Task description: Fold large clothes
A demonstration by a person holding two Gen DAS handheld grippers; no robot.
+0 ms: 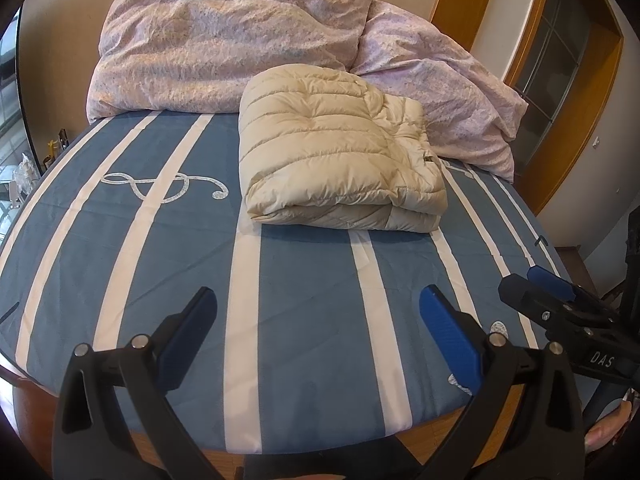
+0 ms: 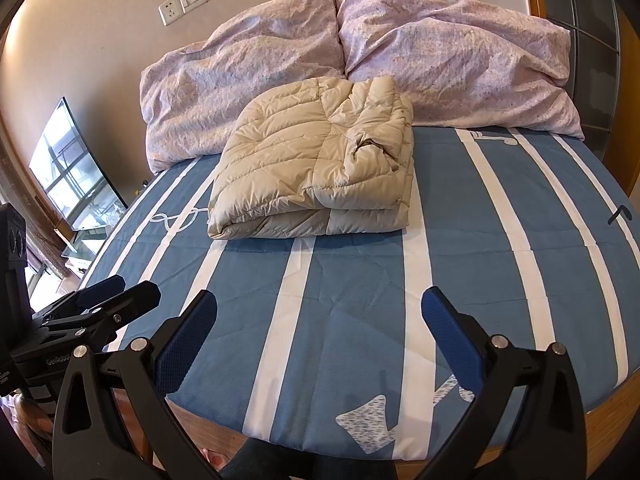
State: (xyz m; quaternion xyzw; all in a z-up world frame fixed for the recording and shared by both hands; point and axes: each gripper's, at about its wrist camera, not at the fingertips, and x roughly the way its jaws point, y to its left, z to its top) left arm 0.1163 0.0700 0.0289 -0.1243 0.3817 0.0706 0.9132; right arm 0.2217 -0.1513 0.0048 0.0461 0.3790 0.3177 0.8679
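A cream quilted puffer jacket (image 1: pixel 340 152) lies folded in a thick rectangle on the blue-and-white striped bed sheet (image 1: pixel 304 280), near the pillows; it also shows in the right wrist view (image 2: pixel 316 168). My left gripper (image 1: pixel 318 304) is open and empty, held above the near edge of the bed, well short of the jacket. My right gripper (image 2: pixel 320 308) is also open and empty, beside the left one, over the near edge. The right gripper also shows in the left wrist view (image 1: pixel 536 284), and the left gripper shows in the right wrist view (image 2: pixel 120 288).
Two pink floral pillows (image 1: pixel 224 40) (image 2: pixel 460 52) lean against the wall behind the jacket. A mirror or screen (image 2: pixel 76 172) stands left of the bed. A wooden door frame (image 1: pixel 532 60) is at the right. The bed's wooden edge (image 2: pixel 612 412) runs along the front.
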